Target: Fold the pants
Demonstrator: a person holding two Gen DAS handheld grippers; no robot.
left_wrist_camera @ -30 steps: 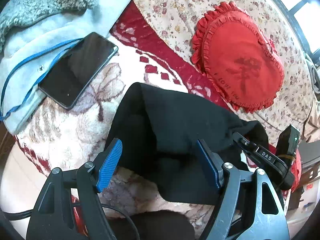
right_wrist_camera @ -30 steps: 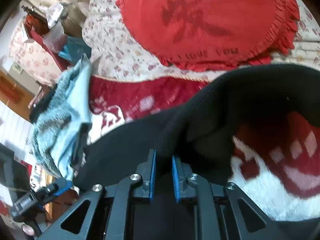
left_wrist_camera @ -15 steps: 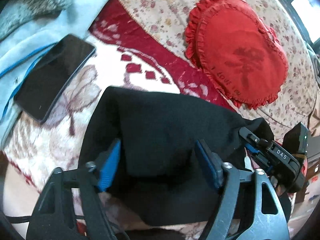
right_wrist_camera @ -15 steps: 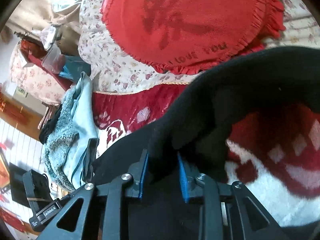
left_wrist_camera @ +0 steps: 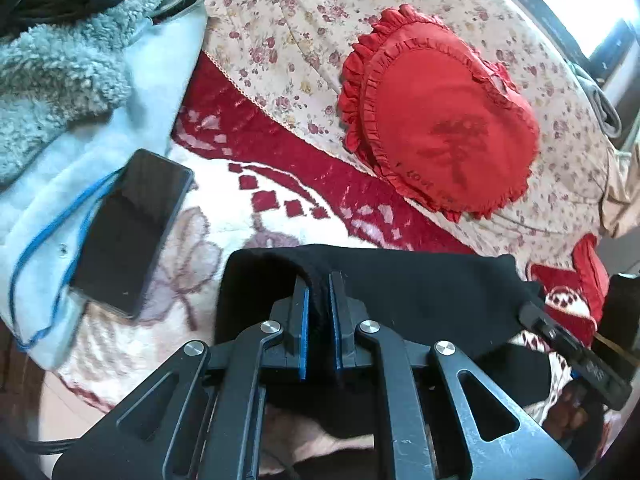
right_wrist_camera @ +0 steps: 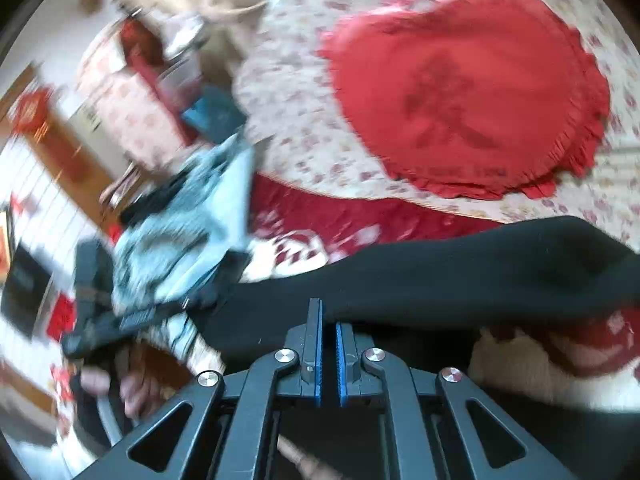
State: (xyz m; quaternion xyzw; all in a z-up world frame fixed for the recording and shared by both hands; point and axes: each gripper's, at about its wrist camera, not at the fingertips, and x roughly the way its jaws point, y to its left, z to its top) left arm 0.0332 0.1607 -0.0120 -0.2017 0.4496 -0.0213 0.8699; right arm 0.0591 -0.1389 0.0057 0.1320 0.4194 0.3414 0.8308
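Note:
The black pants (left_wrist_camera: 420,292) lie folded on a red and white blanket (left_wrist_camera: 248,216), stretched between my two grippers. My left gripper (left_wrist_camera: 318,284) is shut on the top edge of the pants near their left end. In the right wrist view the pants (right_wrist_camera: 460,276) run as a dark band across the frame. My right gripper (right_wrist_camera: 328,320) is shut on their lower edge. The right gripper also shows at the right edge of the left wrist view (left_wrist_camera: 576,356).
A black phone (left_wrist_camera: 130,232) with a blue cable lies on a pale blue fleece (left_wrist_camera: 80,128) to the left. A red heart-shaped cushion (left_wrist_camera: 444,136) rests on the floral sheet (left_wrist_camera: 288,32) behind. The right wrist view is blurred by motion.
My left gripper closed from wide open onto the pants' edge. My right gripper, still gripping, has pulled its end sideways so the cloth is stretched flat and straighter.

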